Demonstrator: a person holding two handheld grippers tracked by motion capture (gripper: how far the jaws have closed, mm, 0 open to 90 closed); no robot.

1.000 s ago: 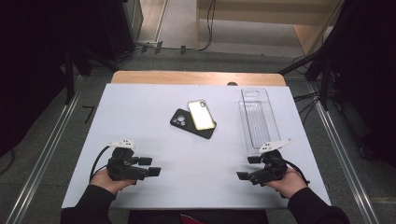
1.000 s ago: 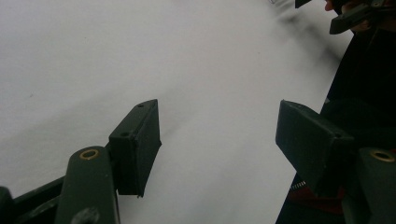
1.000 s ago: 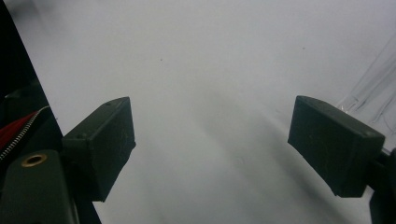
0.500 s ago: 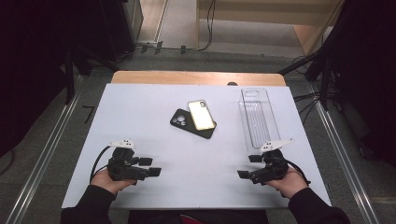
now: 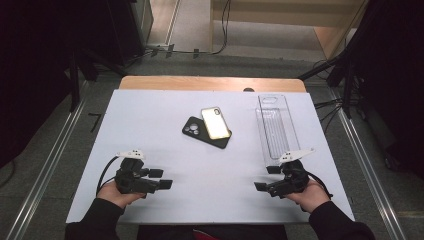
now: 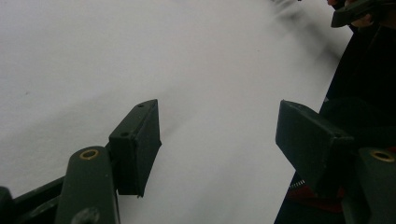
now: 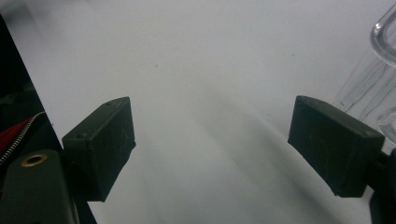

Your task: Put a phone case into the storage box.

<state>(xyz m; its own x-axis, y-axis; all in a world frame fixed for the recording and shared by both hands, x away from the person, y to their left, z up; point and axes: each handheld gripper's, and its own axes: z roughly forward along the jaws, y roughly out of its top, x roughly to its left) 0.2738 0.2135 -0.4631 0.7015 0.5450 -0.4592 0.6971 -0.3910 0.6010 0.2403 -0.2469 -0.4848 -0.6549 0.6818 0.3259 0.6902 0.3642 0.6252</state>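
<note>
1 phone [image 5: 215, 123], 1 case [image 5: 196, 130], 1 tray [image 5: 276, 126] (clear)

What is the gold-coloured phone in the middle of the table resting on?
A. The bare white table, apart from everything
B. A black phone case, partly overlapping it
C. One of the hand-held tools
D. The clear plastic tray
B: in the high view the phone lies slanted across the black phone case, whose camera cut-out shows at its left, while the clear plastic tray lies apart to the right.

black sleeves [image 5: 100, 222]; black claws with brass screws [image 6: 88, 154], white top plates [image 5: 131, 153].
</note>
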